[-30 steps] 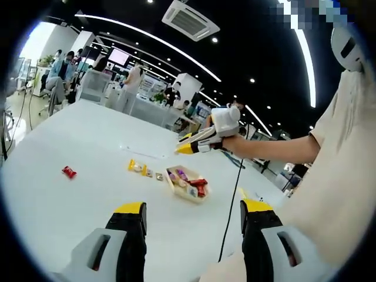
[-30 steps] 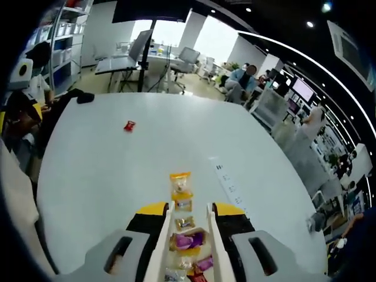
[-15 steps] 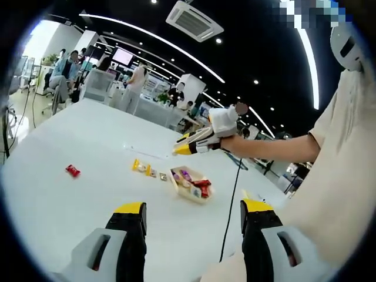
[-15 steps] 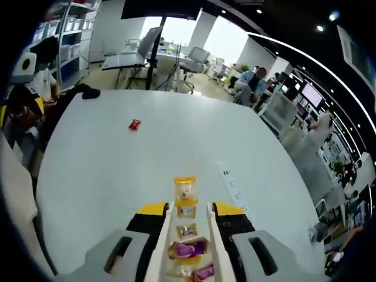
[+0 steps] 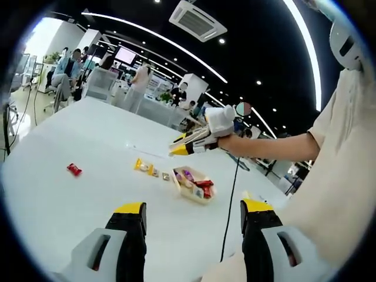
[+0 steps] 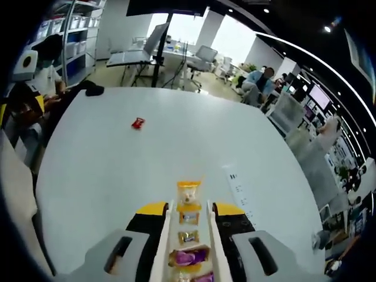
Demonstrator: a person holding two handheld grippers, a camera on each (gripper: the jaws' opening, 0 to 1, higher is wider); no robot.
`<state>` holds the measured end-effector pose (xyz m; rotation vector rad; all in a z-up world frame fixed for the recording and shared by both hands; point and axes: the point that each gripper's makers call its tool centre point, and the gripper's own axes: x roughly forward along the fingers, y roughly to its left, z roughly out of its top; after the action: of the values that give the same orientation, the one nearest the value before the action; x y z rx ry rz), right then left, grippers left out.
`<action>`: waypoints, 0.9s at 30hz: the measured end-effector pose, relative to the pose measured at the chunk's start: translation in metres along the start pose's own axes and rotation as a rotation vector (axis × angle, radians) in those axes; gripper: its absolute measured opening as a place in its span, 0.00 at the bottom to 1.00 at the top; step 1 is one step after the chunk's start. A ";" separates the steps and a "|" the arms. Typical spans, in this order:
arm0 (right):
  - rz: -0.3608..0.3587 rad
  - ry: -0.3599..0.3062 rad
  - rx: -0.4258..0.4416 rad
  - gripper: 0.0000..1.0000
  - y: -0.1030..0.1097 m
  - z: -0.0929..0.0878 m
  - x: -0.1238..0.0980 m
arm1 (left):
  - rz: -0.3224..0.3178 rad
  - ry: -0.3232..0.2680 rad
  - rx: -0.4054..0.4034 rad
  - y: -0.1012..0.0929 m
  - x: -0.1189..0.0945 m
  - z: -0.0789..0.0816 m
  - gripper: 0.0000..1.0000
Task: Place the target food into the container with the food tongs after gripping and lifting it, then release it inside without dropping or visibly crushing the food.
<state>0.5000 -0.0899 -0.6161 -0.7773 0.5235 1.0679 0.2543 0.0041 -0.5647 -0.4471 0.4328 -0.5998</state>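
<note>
Left gripper view: white table [image 5: 70, 205], office behind; left fingers [image 5: 132, 214] wide; right fingers [image 6: 223, 212] clamping tongs [image 6: 167, 235].

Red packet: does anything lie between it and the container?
Yes. In the left gripper view, the red packet lies alone, and a short row of snack packets sits on the table between it and the container.

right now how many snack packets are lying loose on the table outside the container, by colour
red packet: 1
yellow packet: 1
small white packet: 1
small brown packet: 1
total: 4 loose, in front of the container, which holds more packets.
</note>
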 end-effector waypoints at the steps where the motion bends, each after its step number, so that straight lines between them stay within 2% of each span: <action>1: 0.002 -0.002 -0.002 0.29 0.000 0.000 0.001 | 0.001 0.001 -0.001 0.001 0.000 0.000 0.65; 6: 0.007 -0.008 -0.006 0.27 -0.004 0.005 0.007 | 0.006 0.004 -0.007 0.004 0.001 -0.001 0.65; 10: 0.017 0.006 -0.009 0.21 -0.004 0.003 0.012 | 0.008 0.005 -0.013 0.006 0.002 -0.001 0.65; 15: 0.030 0.003 -0.003 0.21 -0.001 0.000 0.014 | 0.014 0.006 -0.022 0.008 0.003 -0.002 0.65; 21: 0.052 0.012 0.082 0.21 0.014 -0.015 0.020 | 0.013 0.015 -0.035 0.010 0.004 -0.006 0.65; 23: 0.057 0.014 0.125 0.22 0.019 -0.019 0.020 | 0.010 0.022 -0.038 0.010 0.005 -0.008 0.65; 24: 0.057 0.009 0.183 0.22 0.024 -0.021 0.021 | 0.009 0.026 -0.038 0.010 0.005 -0.009 0.65; 27: 0.066 0.032 0.170 0.22 0.035 -0.032 0.026 | 0.009 0.030 -0.046 0.011 0.005 -0.010 0.65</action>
<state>0.4780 -0.0907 -0.6653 -0.6321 0.6624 1.0581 0.2574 0.0063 -0.5796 -0.4801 0.4777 -0.5894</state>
